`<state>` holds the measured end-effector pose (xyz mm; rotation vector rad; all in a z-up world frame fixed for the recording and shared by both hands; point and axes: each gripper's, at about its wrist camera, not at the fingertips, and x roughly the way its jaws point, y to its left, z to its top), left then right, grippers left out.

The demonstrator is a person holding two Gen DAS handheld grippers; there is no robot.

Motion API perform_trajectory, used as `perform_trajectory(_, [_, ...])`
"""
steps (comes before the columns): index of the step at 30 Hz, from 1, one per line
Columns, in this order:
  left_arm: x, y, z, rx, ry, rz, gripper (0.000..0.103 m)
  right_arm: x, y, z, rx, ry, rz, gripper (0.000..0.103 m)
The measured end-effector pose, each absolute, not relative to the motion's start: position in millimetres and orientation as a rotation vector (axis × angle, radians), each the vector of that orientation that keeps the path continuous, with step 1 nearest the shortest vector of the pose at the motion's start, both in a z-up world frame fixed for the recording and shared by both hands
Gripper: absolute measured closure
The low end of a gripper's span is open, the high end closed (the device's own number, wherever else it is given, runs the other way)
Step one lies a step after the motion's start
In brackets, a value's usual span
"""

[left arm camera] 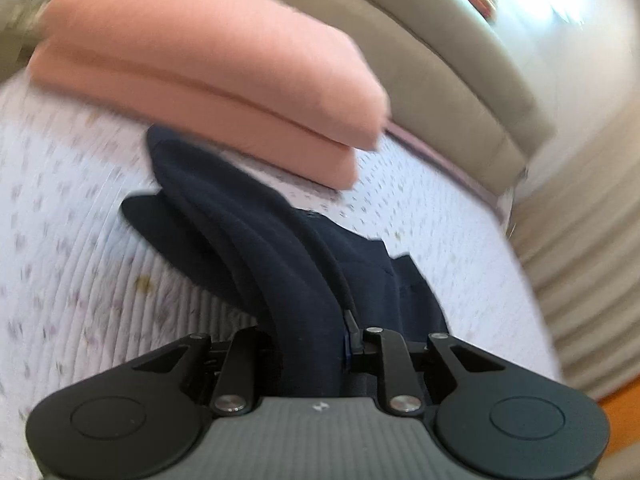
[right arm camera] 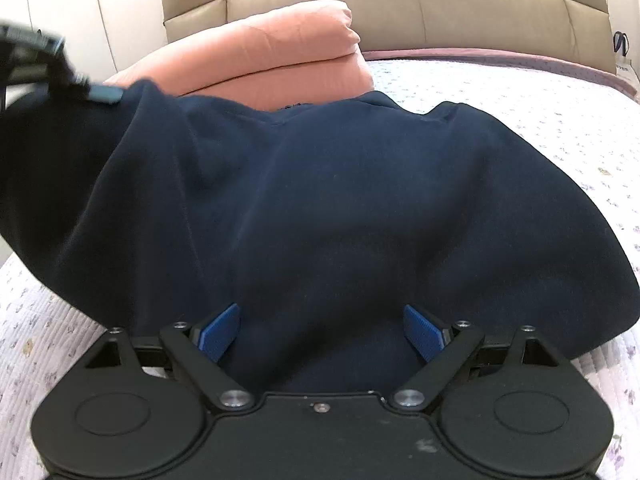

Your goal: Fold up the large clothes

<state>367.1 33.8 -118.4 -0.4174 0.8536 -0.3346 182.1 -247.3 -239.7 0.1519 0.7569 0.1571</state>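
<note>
Left gripper [left arm camera: 316,344]: jaws drawn close and pinching a thick ridge of the navy garment [left arm camera: 280,264], which fills the narrow gap between them and rises straight ahead of the jaws in long folds; a dark drawstring [left arm camera: 340,292] runs along the ridge down to the right-hand finger. Beyond the pinched ridge the cloth trails onto the quilted bedspread [left arm camera: 80,240] (pale, with small floral sprigs), which lies under and to either side of the jaws. Farther ahead, touching the far end of the navy cloth as far as the blur allows, sits a folded pink blanket [left arm camera: 200,64], doubled into two thick layers; behind it, the beige padded headboard [left arm camera: 440,80]. This view is motion-blurred. Right gripper [right arm camera: 320,336]: jaws spread wide, blue ribbed pads [right arm camera: 220,332] apart and pressing on nothing; the navy garment [right arm camera: 320,200] lies as a broad, softly rumpled mound directly ahead of and between the open fingers, hiding most of the bedspread [right arm camera: 540,120]. Its upper left corner is lifted, held by the left gripper [right arm camera: 100,94] seen far ahead to the left. Past the garment's far edge: pink blanket [right arm camera: 280,48], then headboard [right arm camera: 440,4].
</note>
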Motion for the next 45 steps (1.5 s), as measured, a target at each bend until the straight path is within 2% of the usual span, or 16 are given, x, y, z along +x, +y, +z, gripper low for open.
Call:
perform_trajectory(5, [367.5, -43.1, -99.7, -0.306, 0.849, -0.374, 0.081, 180.4, -252.5, -241.1, 0.180, 0.753, 0.176, 0.000])
perform_trajectory(11, [368.5, -101.8, -125.0, -0.316, 0.840, -0.428, 0.080, 173.9, -275.6, -249.8, 0.268, 0.675, 0.272, 0.000])
perform_trajectory(15, [372.3, -126.0, -142.5, -0.326, 0.844, -0.452, 0.079, 168.8, -299.3, -246.2, 0.303, 0.707, 0.353, 0.000])
perform_trajectory(19, [372.2, -146.3, -155.9, -0.295, 0.795, -0.459, 0.073, 137.2, -363.8, -230.5, 0.413, 0.729, 0.310, 0.001])
perform_trajectory(23, [368.2, -171.1, -178.4, -0.234, 0.809, -0.513, 0.070, 129.0, -455.0, -221.7, 0.654, 0.629, 0.170, 0.001])
perform_trajectory(26, [358.5, -185.7, -180.6, -0.173, 0.776, -0.533, 0.066, 162.7, -493.8, -211.4, 0.659, 0.610, 0.020, 0.000])
perform_trajectory(30, [357.0, -196.9, -182.4, -0.141, 0.773, -0.571, 0.064, 236.9, -496.9, -198.1, 0.677, 0.607, 0.296, 0.000])
perform_trajectory(34, [353.5, -200.5, -187.0, -0.169, 0.787, -0.606, 0.064, 298.8, -457.4, -196.7, 0.584, 0.709, 0.525, 0.001])
perform_trajectory(38, [357.8, -194.6, -207.5, -0.350, 0.889, -0.655, 0.065, 322.3, -432.8, -209.6, 0.525, 0.808, 0.531, 0.001])
perform_trajectory(42, [350.4, -188.6, -207.1, -0.329, 0.893, -0.685, 0.065, 336.7, -429.0, -210.0, 0.570, 0.815, 0.483, 0.000])
perform_trajectory(45, [346.4, -180.8, -205.8, -0.378, 0.960, -0.754, 0.063, 359.5, -421.4, -208.8, 0.529, 0.856, 0.393, 0.000])
